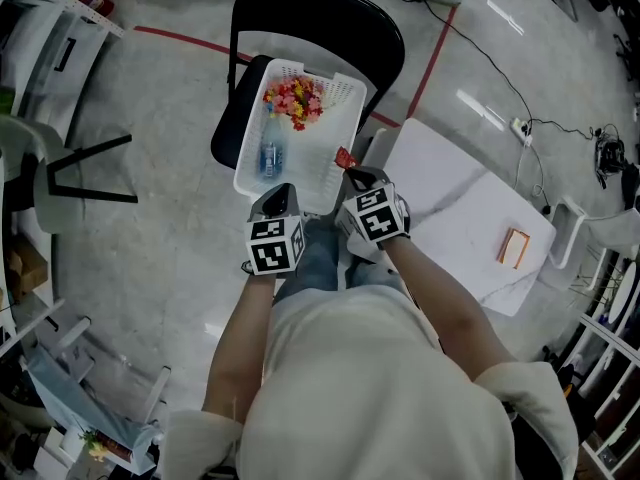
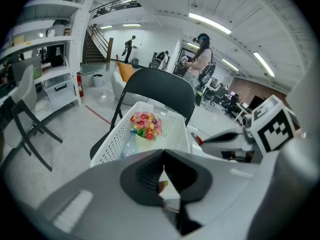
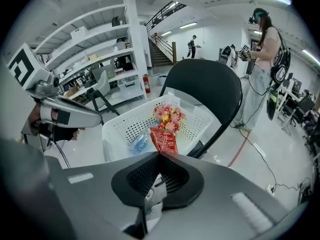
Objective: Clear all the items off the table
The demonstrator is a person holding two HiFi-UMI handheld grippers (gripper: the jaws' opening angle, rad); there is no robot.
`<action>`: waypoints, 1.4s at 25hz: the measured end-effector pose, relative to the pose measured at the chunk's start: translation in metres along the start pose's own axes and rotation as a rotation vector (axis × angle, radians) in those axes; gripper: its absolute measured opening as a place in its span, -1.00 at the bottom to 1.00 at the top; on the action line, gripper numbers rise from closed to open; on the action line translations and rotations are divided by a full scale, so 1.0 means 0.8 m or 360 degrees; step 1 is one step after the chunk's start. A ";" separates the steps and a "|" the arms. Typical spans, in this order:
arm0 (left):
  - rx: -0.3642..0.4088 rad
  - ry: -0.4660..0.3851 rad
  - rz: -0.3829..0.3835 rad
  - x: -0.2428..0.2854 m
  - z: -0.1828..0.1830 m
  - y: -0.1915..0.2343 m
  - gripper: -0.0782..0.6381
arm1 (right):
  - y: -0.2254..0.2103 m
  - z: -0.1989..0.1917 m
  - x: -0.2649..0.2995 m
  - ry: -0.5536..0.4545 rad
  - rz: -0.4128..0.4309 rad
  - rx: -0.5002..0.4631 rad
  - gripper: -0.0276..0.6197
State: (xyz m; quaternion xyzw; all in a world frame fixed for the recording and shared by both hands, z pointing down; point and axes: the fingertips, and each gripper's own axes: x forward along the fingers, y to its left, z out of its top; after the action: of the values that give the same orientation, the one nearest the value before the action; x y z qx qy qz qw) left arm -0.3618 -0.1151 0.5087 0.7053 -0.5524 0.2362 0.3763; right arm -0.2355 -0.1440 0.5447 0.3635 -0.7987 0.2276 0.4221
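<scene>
Our right gripper (image 3: 159, 155) pinches a red foil snack packet (image 3: 164, 140) by the white plastic basket (image 3: 125, 131), likely to drop it in; our left gripper (image 2: 163, 151) is closed, seemingly empty.

I have both forearms reaching forward and down, side by side, bare below pale sleeves. My left tool (image 1: 283, 193) points steeply down, jaws brought together with nothing between them. My right tool (image 1: 352, 175) sits just beside it, tilted much the same, jaws pinched on a red packet (image 3: 164, 139) that sticks out past the tips.
</scene>
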 end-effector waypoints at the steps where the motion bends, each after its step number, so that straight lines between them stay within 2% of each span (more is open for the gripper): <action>1: 0.0000 0.0004 0.0003 0.001 0.000 0.002 -0.76 | 0.003 0.002 0.004 0.0001 0.0009 -0.0010 -0.90; 14: -0.0045 0.0042 0.0035 0.019 -0.007 0.031 -0.76 | 0.027 0.018 0.054 0.0055 0.0100 -0.0075 -0.90; 26: -0.0077 0.0041 0.0042 0.029 -0.001 0.043 -0.76 | 0.033 0.025 0.078 0.0100 0.0125 -0.0047 -0.88; 28: -0.0077 0.0039 0.0040 0.029 0.000 0.043 -0.76 | 0.033 0.025 0.078 0.0103 0.0123 -0.0023 -0.81; 30: -0.0074 0.0041 0.0039 0.030 0.000 0.042 -0.76 | 0.035 0.025 0.077 0.0109 0.0135 0.0007 -0.54; 35: -0.0068 0.0044 0.0037 0.029 -0.001 0.042 -0.76 | 0.036 0.020 0.075 0.0120 0.0139 0.0001 -0.57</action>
State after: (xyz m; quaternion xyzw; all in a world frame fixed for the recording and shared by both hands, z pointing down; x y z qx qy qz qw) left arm -0.3874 -0.1322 0.5354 0.6873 -0.5603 0.2385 0.3960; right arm -0.2888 -0.1600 0.5848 0.3195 -0.7973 0.2596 0.4413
